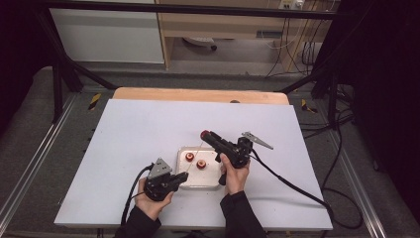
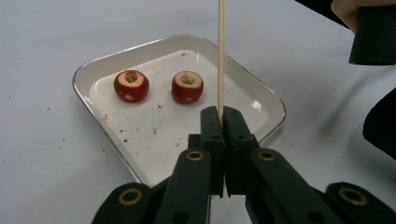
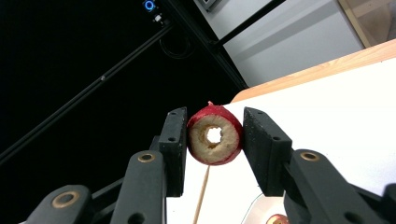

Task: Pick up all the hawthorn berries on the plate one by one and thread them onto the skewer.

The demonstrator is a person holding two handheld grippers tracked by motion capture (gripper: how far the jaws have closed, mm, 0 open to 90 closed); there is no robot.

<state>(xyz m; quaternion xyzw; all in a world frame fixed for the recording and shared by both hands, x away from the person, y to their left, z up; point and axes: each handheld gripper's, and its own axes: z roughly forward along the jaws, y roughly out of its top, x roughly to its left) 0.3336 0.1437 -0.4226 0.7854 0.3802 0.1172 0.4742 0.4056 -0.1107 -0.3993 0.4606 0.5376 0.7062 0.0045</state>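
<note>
My left gripper (image 1: 183,176) (image 2: 221,115) is shut on a thin wooden skewer (image 2: 221,56), which stands up from its jaws over the white tray (image 2: 261,95). Two cored red fruits (image 2: 131,86) (image 2: 187,87) lie in the tray (image 1: 210,181), holes facing up. My right gripper (image 1: 205,135) (image 3: 213,127) is shut on a third cored red fruit (image 3: 204,145), raised above the tray's far edge. Its hole faces the right gripper view's camera. The skewer (image 1: 197,150) slants up toward that fruit (image 1: 204,134); its tip shows just below the fruit (image 3: 201,196).
The tray sits on a white sheet (image 1: 133,134) over a wooden table (image 1: 198,94). Red crumbs dot the tray floor and the sheet near it. Cables (image 1: 292,183) trail from both grippers to the table's front and right. A dark frame surrounds the table.
</note>
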